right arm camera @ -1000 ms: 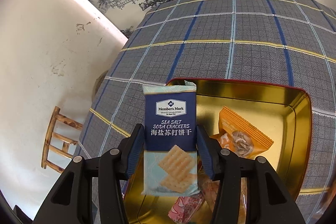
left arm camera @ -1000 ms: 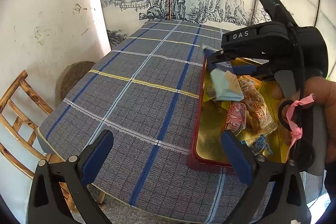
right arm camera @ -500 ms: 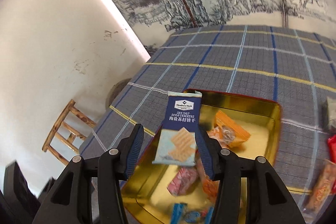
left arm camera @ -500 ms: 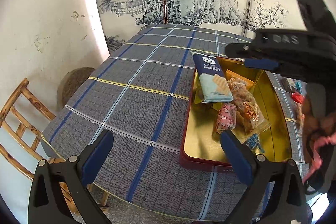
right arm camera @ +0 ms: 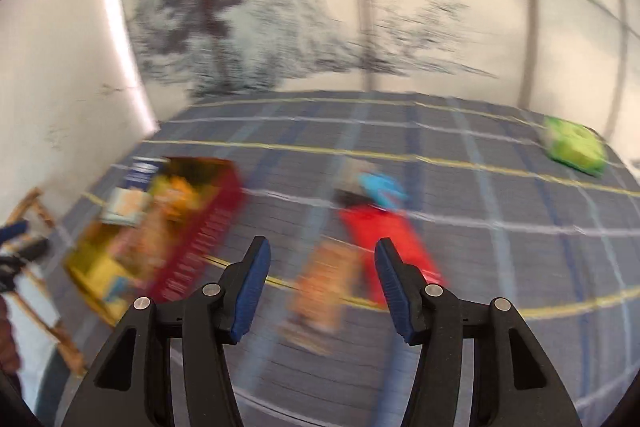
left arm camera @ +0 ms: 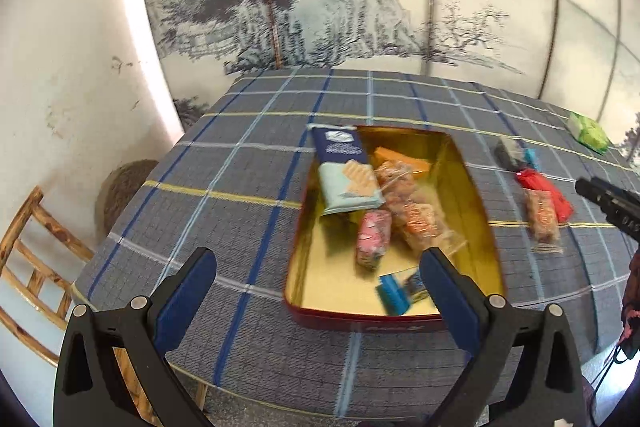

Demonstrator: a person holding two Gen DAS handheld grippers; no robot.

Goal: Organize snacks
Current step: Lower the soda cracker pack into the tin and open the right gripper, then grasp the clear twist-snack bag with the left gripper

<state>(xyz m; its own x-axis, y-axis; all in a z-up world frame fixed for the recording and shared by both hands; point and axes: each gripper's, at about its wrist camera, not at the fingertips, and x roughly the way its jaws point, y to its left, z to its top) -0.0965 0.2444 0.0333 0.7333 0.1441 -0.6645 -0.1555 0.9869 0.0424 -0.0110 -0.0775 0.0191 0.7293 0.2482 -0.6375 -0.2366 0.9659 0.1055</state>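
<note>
A red tin with a gold inside (left arm camera: 472, 195) sits on the checked tablecloth and holds several snacks. The blue soda cracker pack (left arm camera: 344, 167) leans on its far left rim. My left gripper (left arm camera: 320, 279) is open and empty, hovering near the tin's front edge. My right gripper (right arm camera: 320, 267) is open and empty above an orange snack pack (right arm camera: 320, 287) and a red pack (right arm camera: 388, 243). The right wrist view is blurred by motion. The tin also shows in that view (right arm camera: 200, 227) at the left.
Loose on the cloth right of the tin lie a red pack (left arm camera: 544, 187), an orange pack (left arm camera: 542, 219), a dark pack with a blue one (left arm camera: 514, 151) and a green pack (left arm camera: 588, 133). A wooden chair (left arm camera: 32, 267) stands at the left table edge.
My right gripper let go of the cracker pack into the tin, opened, and swung right over the loose packs. The left gripper drew back a little.
</note>
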